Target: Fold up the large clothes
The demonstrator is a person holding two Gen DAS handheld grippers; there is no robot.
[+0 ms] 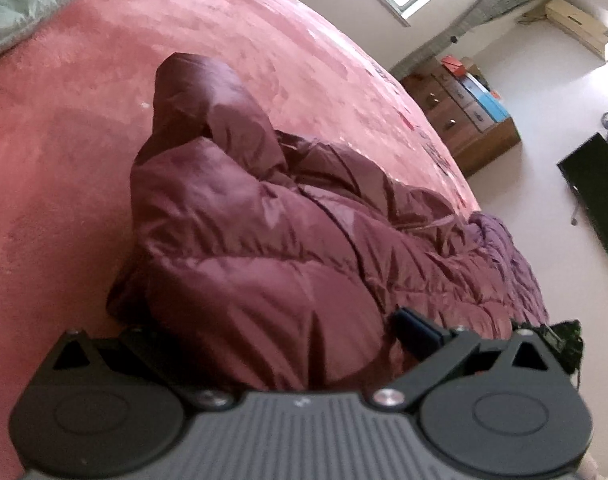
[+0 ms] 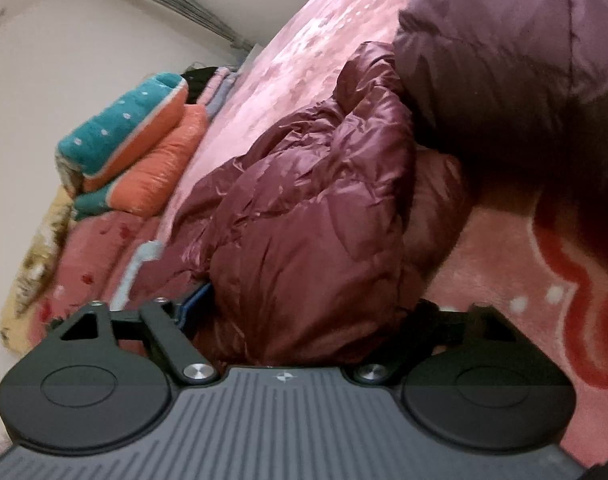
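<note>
A large maroon puffer jacket (image 1: 272,248) lies bunched on a pink bed cover (image 1: 64,140). Its bulk fills the space between the fingers of my left gripper (image 1: 264,344); only the right finger (image 1: 418,330) shows, pressed into the fabric. The jacket also shows in the right wrist view (image 2: 304,220), bulging between the fingers of my right gripper (image 2: 308,320), whose blue-padded left finger (image 2: 196,304) sits against it. A lifted fold (image 2: 504,52) of the jacket hangs at upper right. Both grippers look closed on thick fabric.
A pale green quilt (image 1: 20,4) lies at the bed's far corner. A wooden dresser (image 1: 468,120) and a dark screen (image 1: 596,196) stand beyond the bed's edge. Folded teal and orange blankets (image 2: 132,148) are stacked along the wall.
</note>
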